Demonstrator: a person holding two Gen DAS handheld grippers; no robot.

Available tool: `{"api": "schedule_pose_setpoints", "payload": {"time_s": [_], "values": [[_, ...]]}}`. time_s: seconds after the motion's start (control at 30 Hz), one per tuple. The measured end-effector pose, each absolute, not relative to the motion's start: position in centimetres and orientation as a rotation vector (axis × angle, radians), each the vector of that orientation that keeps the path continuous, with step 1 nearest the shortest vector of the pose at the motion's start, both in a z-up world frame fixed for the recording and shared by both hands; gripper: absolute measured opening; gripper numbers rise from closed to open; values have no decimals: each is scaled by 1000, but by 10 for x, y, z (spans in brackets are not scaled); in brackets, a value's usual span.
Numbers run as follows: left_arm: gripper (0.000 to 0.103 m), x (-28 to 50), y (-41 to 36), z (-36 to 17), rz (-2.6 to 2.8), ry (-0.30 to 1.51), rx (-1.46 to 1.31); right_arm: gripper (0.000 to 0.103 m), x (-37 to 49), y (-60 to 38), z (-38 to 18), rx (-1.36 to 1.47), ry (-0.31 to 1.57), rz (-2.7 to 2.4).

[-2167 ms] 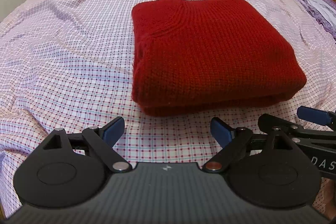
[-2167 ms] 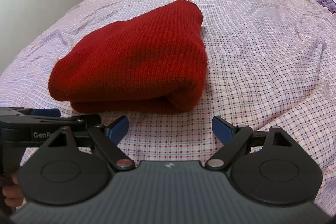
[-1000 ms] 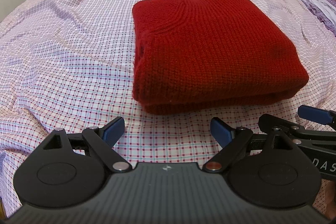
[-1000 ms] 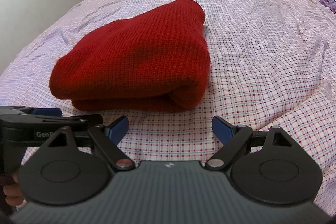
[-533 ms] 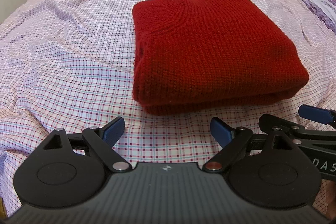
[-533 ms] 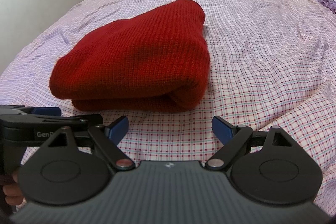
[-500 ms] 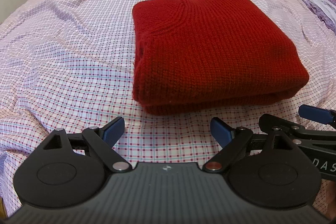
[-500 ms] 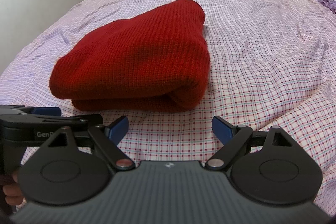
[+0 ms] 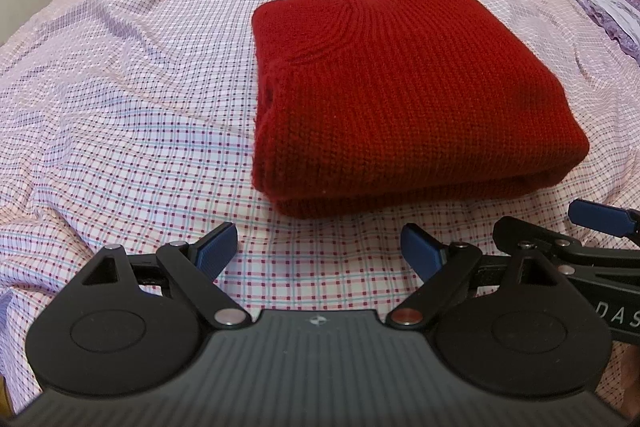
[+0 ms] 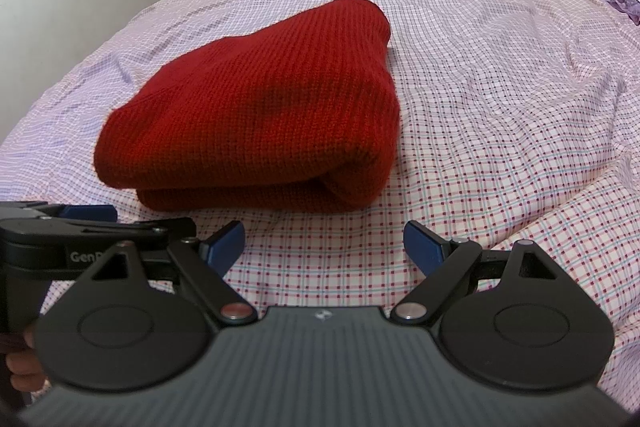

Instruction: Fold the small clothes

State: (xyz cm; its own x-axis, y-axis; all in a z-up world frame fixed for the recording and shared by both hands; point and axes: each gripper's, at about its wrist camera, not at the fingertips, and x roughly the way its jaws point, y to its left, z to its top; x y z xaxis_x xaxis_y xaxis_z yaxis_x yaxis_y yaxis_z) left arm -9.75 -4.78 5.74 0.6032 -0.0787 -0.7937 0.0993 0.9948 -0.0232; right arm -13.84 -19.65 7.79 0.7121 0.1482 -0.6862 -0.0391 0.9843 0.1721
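The red sweater point(image 9: 400, 99) lay folded into a compact stack near the middle of the bed point(image 9: 120, 107), its layers squared up, which suggested the folding was essentially complete. The left tongs point(image 9: 318, 247) and right tongs point(image 10: 324, 243) hung just short of the sweater's near edge, jaws spread wide and empty, apparently backed off so the stack would rest undisturbed.

A coarse, matt red knit sweater point(image 9: 400, 95) lies on a thin, wrinkled checked cotton sheet point(image 9: 132, 107).
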Motion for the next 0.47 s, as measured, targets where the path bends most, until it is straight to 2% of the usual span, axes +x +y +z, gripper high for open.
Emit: {"api": "schedule_pose_setpoints", "payload": {"time_s": [0.47], "values": [[92,-97,-47,56,-101,935,17,88,-139,-195,79,149,769,106]]}}
